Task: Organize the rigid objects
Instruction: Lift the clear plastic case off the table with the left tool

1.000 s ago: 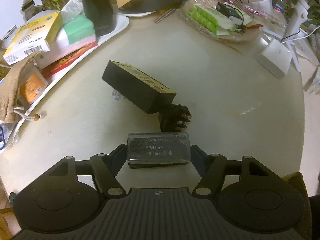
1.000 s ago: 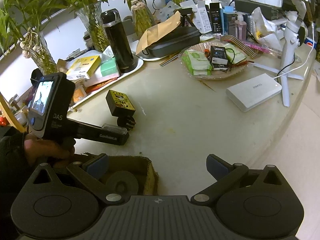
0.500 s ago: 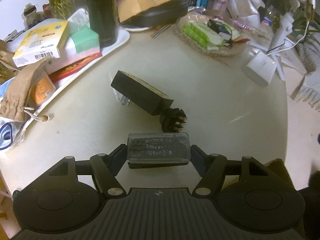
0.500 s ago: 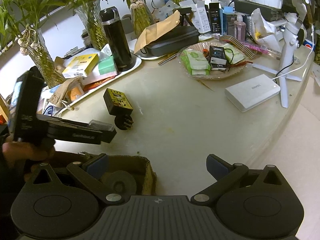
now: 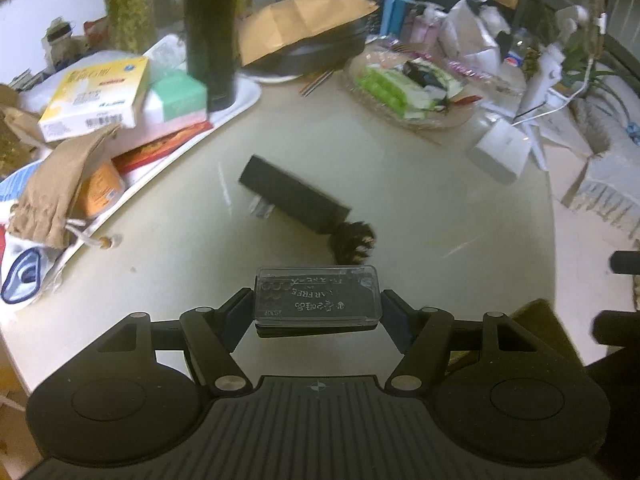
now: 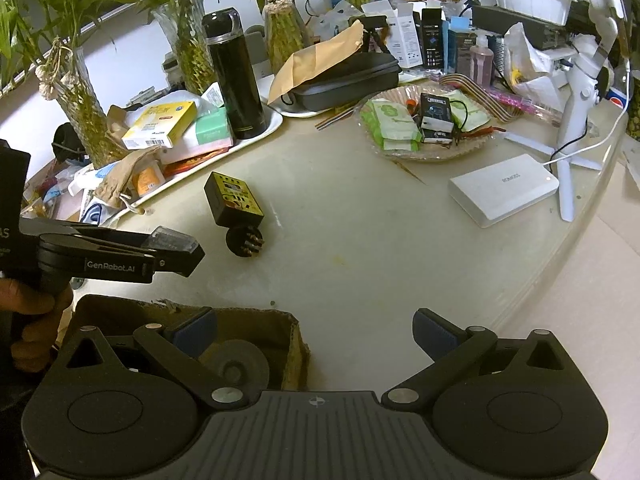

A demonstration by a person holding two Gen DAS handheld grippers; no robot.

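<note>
My left gripper [image 5: 316, 312] is shut on a small clear-lidded plastic case [image 5: 317, 299] and holds it above the round table. It also shows in the right wrist view [image 6: 176, 246], held over the near left part of the table. A black relay block with a yellow label and a pinned round base [image 6: 236, 206] lies on the table beyond it, also in the left wrist view [image 5: 296, 200]. My right gripper [image 6: 314, 330] is open and empty, above an open cardboard box [image 6: 248, 344] with a grey disc inside.
A white tray [image 6: 256, 136] at the left holds a black flask [image 6: 234, 80], boxes and pouches. A glass dish [image 6: 424, 148] of packets, a white power bank [image 6: 502, 188] and a white stand [image 6: 580, 92] stand to the right. Vases with plants line the back.
My left gripper has lifted and drawn back toward the near left with the case still held. The right gripper has not moved.
</note>
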